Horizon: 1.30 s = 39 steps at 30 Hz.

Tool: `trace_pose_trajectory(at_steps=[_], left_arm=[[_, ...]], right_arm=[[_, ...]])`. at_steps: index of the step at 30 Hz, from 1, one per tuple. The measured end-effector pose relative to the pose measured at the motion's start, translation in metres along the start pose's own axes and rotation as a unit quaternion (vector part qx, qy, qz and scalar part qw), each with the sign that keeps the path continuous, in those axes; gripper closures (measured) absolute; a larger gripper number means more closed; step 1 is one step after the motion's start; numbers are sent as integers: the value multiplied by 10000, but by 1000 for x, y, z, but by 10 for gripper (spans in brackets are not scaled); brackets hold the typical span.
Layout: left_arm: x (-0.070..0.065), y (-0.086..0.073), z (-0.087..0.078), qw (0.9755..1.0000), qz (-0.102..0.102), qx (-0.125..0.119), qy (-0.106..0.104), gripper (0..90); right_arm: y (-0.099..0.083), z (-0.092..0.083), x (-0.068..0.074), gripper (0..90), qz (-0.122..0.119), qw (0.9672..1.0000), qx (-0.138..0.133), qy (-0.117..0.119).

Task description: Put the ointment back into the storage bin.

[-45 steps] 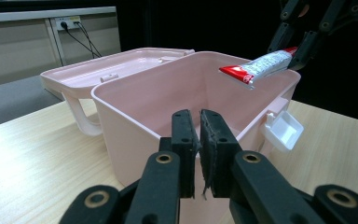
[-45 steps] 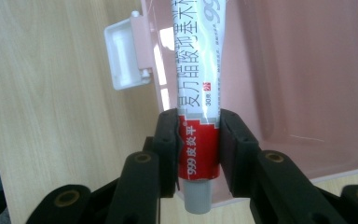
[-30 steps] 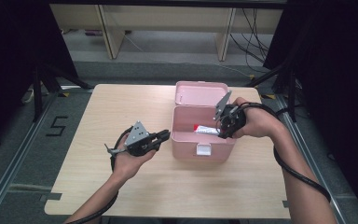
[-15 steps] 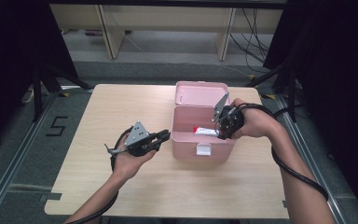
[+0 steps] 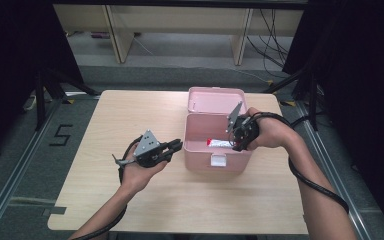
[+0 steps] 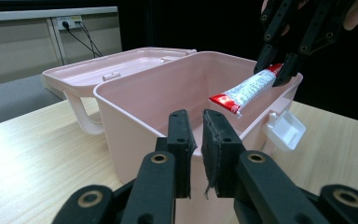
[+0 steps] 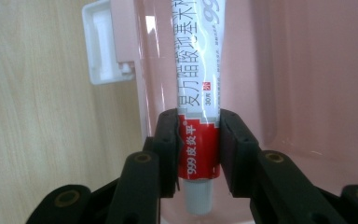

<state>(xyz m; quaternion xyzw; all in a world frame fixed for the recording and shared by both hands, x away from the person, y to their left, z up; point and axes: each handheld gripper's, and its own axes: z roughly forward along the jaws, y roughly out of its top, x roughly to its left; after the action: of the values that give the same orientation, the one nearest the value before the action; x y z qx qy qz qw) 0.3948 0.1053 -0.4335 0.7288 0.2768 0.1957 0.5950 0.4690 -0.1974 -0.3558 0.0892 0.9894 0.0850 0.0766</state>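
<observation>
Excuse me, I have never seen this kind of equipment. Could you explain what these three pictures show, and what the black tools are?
A person sits at a wooden table and holds a black two-jaw gripper in each hand. One picture comes from a camera above the table; the other two come from small cameras riding on the grippers. On the table stands a pink box with its lid folded back. The right gripper pinches a red and white tube near its cap end, holding it over the open box. The left gripper holds nothing; its jaws are nearly together and point at the box's side.
</observation>
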Motion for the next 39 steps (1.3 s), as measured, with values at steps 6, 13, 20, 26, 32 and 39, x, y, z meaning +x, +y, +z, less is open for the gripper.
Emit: trace_pose_trajectory(at_steps=[6,13,20,26,32,39], left_arm=[[0,0,0,10000,2,1,-1,805],[0,-1,0,10000,-2,1,-5,805],[1,0,0,10000,-6,9,-1,803],[0,0,1,10000,-3,9,-16,802],[0,0,1,10000,4,9,-18,801],[0,0,1,10000,0,13,-14,801]], right_arm=[[0,4,-2,714,-112,9999,7,49],[0,9,-3,714,-110,9999,45,92],[0,15,-3,714,-67,9998,131,118],[1,19,-4,714,-159,9996,155,157],[-1,21,-7,714,-186,9995,139,199],[-1,24,-7,713,-206,9995,123,183]])
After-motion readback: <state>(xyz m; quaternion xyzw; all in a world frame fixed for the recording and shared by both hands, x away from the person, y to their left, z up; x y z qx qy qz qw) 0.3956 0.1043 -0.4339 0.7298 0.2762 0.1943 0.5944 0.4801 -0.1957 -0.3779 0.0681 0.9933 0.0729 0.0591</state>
